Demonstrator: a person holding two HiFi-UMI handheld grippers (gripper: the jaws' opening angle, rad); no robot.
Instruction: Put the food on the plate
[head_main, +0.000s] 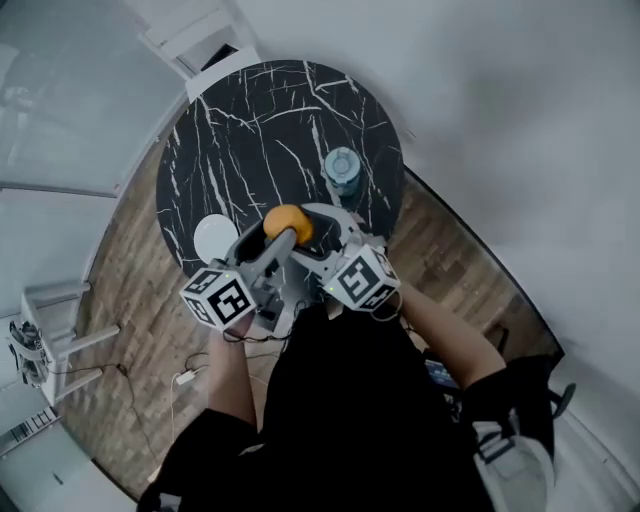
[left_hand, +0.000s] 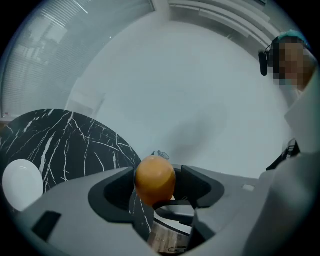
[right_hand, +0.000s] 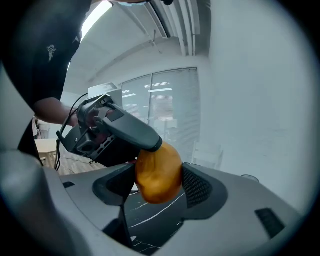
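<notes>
An orange, rounded piece of food (head_main: 287, 222) hangs in the air over the near edge of the black marble table (head_main: 270, 120). My right gripper (right_hand: 159, 176) is shut on the orange food (right_hand: 158, 172), with both pads against its sides. My left gripper (left_hand: 156, 186) stands open around the same food (left_hand: 155, 177), and a gap shows beside its right pad. One dark finger (right_hand: 134, 132) of the left gripper lies against the top of the food. The white plate (head_main: 215, 237) sits on the table to the left of both grippers and has nothing on it.
A pale blue cup (head_main: 342, 170) stands on the table beyond the grippers, to the right. The plate (left_hand: 22, 182) shows at the left of the left gripper view. Wooden floor (head_main: 130, 300) surrounds the round table, and cables trail on it at the left.
</notes>
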